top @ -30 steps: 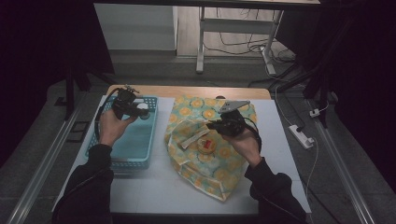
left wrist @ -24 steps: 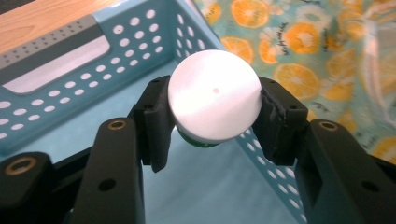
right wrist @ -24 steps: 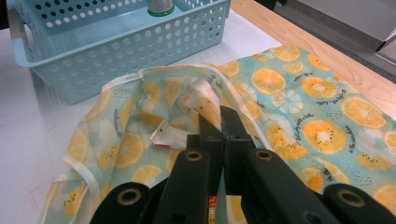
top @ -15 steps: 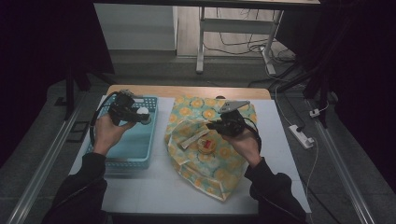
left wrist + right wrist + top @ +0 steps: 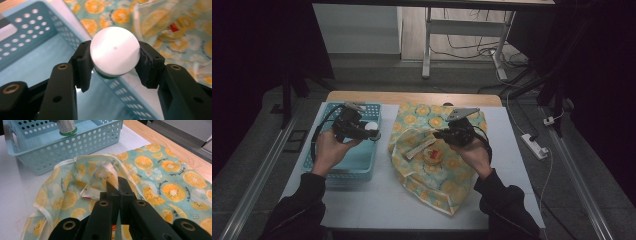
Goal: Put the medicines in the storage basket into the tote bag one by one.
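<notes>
The floor of the blue basket (image 5: 357, 162) is left open beneath the held white-capped bottle (image 5: 114, 51), hemmed only by its perforated walls. At three o'clock, passage is blocked by the orange-print bag (image 5: 437, 165); bare tabletop (image 5: 377, 200) is left free at six o'clock.

White power strip (image 5: 535, 146) on grey floor right of table; cables (image 5: 472, 47) beyond; metal legs (image 5: 427, 40)

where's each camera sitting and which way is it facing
High view: above the person's side, facing forward and down on the table; forearms and both hand-held grippers show.
Left gripper view: on the left hand-held gripper, looking along black jaws clamping a white-capped bottle over the blue basket.
Right gripper view: on the right hand-held gripper, pinching the orange-print bag.
Shared: basket, bag, bottle.
</notes>
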Action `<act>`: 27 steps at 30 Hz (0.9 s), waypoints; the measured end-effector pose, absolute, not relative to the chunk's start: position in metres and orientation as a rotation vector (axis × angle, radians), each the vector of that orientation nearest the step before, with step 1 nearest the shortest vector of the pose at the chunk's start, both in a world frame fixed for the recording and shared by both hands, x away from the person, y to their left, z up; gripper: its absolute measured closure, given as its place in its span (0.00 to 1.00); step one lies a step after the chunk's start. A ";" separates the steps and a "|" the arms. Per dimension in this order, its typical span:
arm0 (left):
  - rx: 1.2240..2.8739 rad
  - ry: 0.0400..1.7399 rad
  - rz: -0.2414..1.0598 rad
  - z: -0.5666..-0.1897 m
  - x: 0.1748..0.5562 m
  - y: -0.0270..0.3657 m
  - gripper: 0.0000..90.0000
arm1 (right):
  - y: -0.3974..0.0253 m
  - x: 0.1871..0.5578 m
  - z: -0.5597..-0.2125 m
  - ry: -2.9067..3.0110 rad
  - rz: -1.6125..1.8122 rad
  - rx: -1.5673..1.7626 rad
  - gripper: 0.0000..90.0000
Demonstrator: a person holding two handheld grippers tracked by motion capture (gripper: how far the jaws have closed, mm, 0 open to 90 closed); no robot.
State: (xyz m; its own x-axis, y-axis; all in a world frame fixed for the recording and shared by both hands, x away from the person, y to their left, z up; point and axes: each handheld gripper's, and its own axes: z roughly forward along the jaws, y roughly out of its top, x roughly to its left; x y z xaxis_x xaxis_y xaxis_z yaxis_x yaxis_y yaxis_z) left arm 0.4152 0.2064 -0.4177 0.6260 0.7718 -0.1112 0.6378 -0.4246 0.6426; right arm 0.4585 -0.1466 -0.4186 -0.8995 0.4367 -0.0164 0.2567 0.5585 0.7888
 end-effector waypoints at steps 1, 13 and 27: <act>2.186 1.089 0.258 -0.417 0.414 0.204 0.57 | -0.146 0.458 -0.419 2.583 1.256 0.583 0.99; 2.217 0.968 0.212 -0.414 0.402 0.168 0.56 | -0.146 0.458 -0.418 2.582 1.257 0.581 0.99; 2.258 0.864 0.154 -0.422 0.399 0.130 0.56 | -0.147 0.458 -0.417 2.574 1.263 0.580 0.99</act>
State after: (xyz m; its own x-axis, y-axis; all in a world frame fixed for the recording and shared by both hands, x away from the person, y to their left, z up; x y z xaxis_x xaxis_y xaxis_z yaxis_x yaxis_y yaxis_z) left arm 0.3986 0.1300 -0.4221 0.7701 0.6243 -0.1309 0.5404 -0.5296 0.6538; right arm 0.4575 -0.1469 -0.4172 -0.8988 0.4378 -0.0196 0.2524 0.5537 0.7935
